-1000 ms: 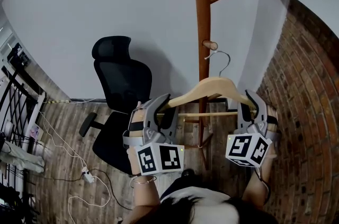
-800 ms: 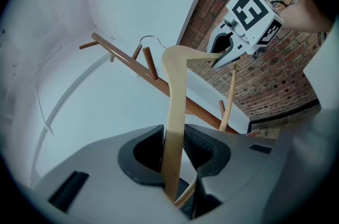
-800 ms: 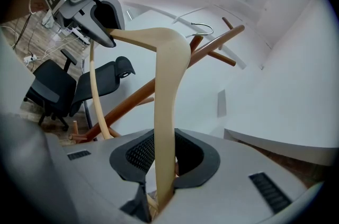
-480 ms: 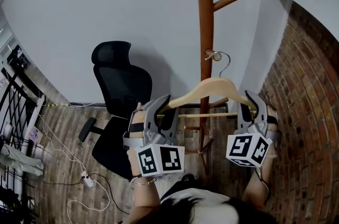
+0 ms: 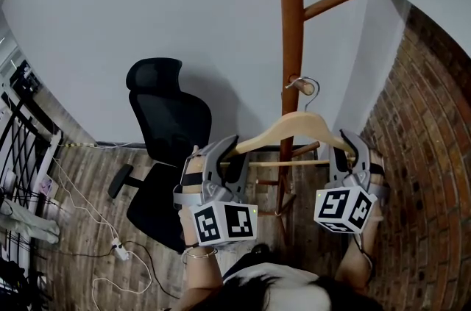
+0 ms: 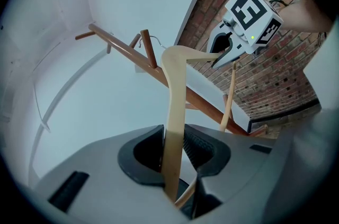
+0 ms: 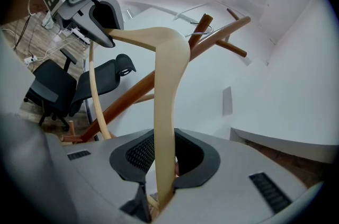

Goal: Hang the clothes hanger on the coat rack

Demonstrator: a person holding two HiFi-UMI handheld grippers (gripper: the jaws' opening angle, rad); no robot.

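A light wooden hanger (image 5: 294, 129) is held level between both grippers in front of the brown coat rack (image 5: 291, 23). My left gripper (image 5: 223, 155) is shut on its left arm, my right gripper (image 5: 346, 149) on its right arm. The hanger's metal hook (image 5: 312, 90) sits at the tip of a short peg (image 5: 299, 85); I cannot tell whether it rests on it. In the left gripper view the hanger (image 6: 175, 96) runs out from my jaws toward the right gripper (image 6: 225, 56). From the right gripper view the hanger (image 7: 165, 90) leads to the left gripper (image 7: 106, 29), its hook (image 7: 197, 33) beside the rack (image 7: 137, 91).
A black office chair (image 5: 165, 118) stands left of the rack on the wooden floor. Cables and a power strip (image 5: 118, 247) lie at lower left, by a black railing (image 5: 22, 140). A brick wall (image 5: 427, 155) closes the right side; a white wall is behind the rack.
Both grippers carried the hanger toward the rack. The hook, earlier below and right of the peg, now overlaps the peg's tip. Both grips are unchanged.
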